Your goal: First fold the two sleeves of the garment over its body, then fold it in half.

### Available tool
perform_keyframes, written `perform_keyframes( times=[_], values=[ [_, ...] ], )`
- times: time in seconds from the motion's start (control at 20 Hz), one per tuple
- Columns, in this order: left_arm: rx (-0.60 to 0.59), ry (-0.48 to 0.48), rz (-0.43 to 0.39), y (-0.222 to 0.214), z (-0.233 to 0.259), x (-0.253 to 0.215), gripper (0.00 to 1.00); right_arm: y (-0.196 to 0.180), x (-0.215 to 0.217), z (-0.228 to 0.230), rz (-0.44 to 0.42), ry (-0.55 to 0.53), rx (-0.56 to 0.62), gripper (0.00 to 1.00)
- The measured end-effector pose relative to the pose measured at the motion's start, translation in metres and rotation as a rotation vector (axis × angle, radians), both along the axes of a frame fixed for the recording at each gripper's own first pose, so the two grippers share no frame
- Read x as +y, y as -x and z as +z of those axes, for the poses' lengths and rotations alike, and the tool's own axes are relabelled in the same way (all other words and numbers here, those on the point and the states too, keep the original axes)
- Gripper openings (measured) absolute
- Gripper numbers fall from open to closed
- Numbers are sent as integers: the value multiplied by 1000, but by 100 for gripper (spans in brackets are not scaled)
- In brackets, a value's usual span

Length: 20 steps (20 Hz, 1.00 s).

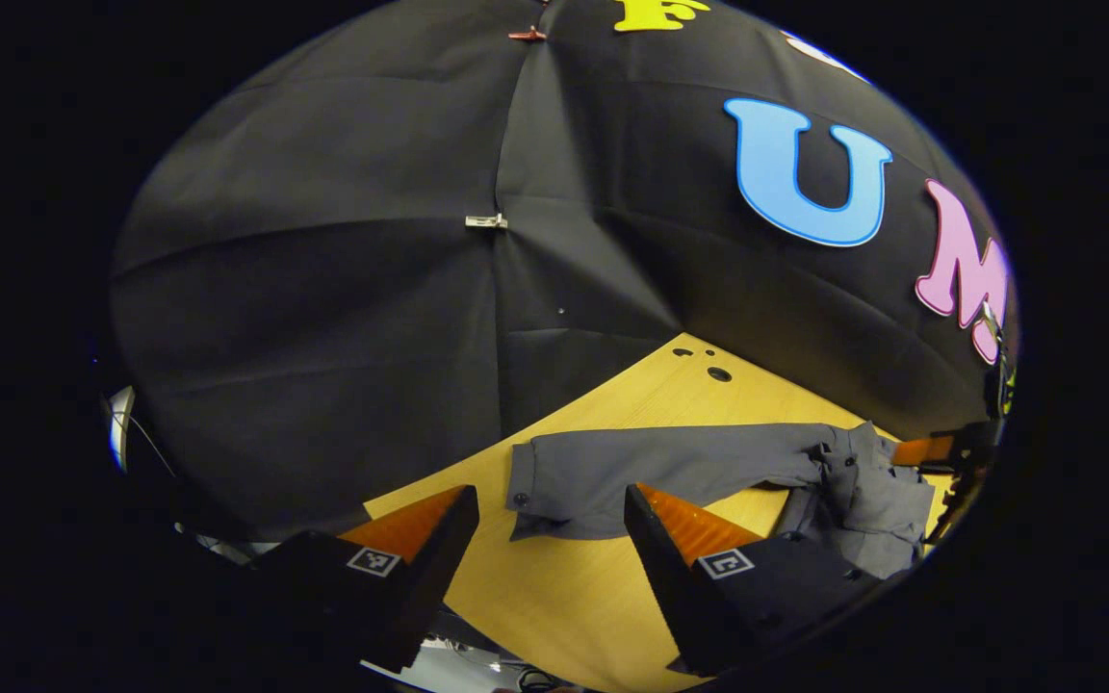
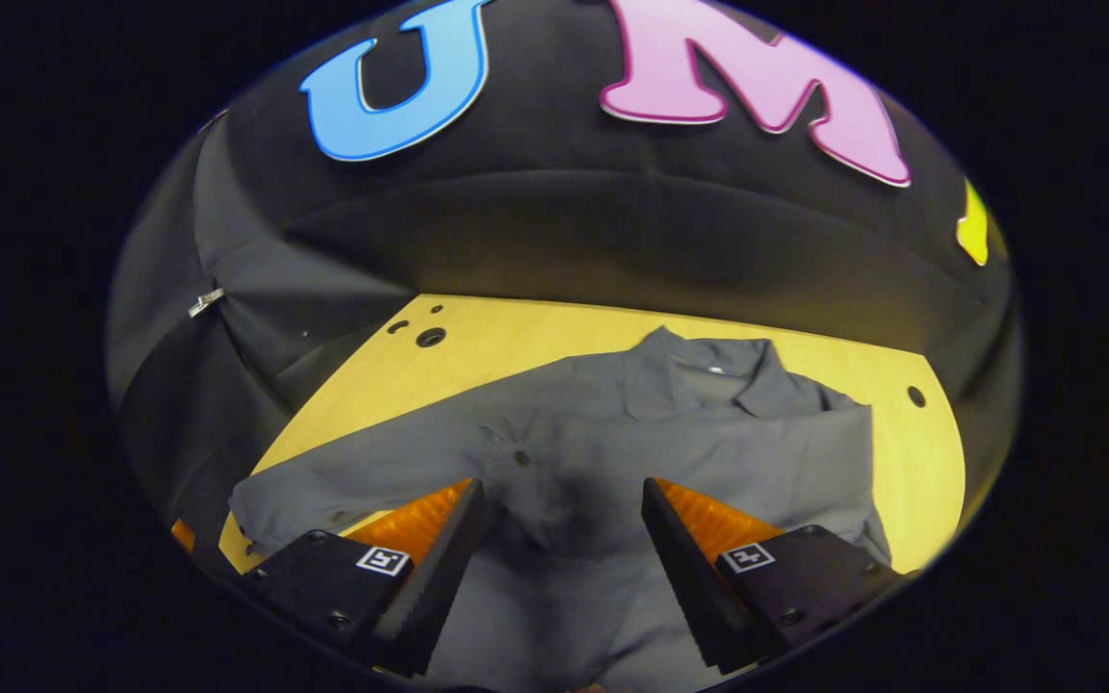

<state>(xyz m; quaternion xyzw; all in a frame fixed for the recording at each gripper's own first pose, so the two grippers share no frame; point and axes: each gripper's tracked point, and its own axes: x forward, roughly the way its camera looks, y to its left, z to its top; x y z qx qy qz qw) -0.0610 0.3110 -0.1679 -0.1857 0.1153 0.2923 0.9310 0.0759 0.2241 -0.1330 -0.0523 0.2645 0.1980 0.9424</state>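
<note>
A grey button shirt [image 2: 709,433] lies on the wooden table [image 2: 516,337], collar [image 2: 709,371] toward the back wall. One sleeve lies across the body, its buttoned cuff [image 2: 514,452] near the middle. The other sleeve [image 1: 670,467] stretches out flat to the side and ends in a cuff [image 1: 528,486]. My left gripper [image 1: 552,499] is open, a little above and in front of that cuff, with nothing between its fingers. My right gripper [image 2: 562,489] is open above the shirt's body. In the left gripper view, the right gripper [image 1: 940,450] shows at the far right, beside the bunched body [image 1: 867,496].
The black cloth wall closes off the back and sides of the table. Small holes [image 1: 718,373] mark the table's far corner, and another hole [image 2: 915,396] sits right of the shirt. Bare wood [image 1: 554,587] lies before the outstretched sleeve, up to the table's near edge.
</note>
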Motion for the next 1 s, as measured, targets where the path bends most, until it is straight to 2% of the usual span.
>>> perform_keyframes(
  times=[0.3, 0.45, 0.6, 0.8, 1.0],
  values=[
    [41, 27, -26, -54, -28, 28, 96, 17, -126, 10, -185, -14, -3, 99],
    [61, 81, -7, -71, -45, 40, 96, 32, -196, 11, -287, 4, -14, 99],
    [99, 74, 3, -87, -57, 51, 96, 57, -258, 13, -369, 29, -11, 99],
    [151, 69, 11, -106, -79, 61, 96, 85, -314, 14, -455, 51, -9, 99],
    [193, 68, 21, -113, -94, 66, 96, 116, -337, 17, -517, 24, 7, 99]
  ],
)
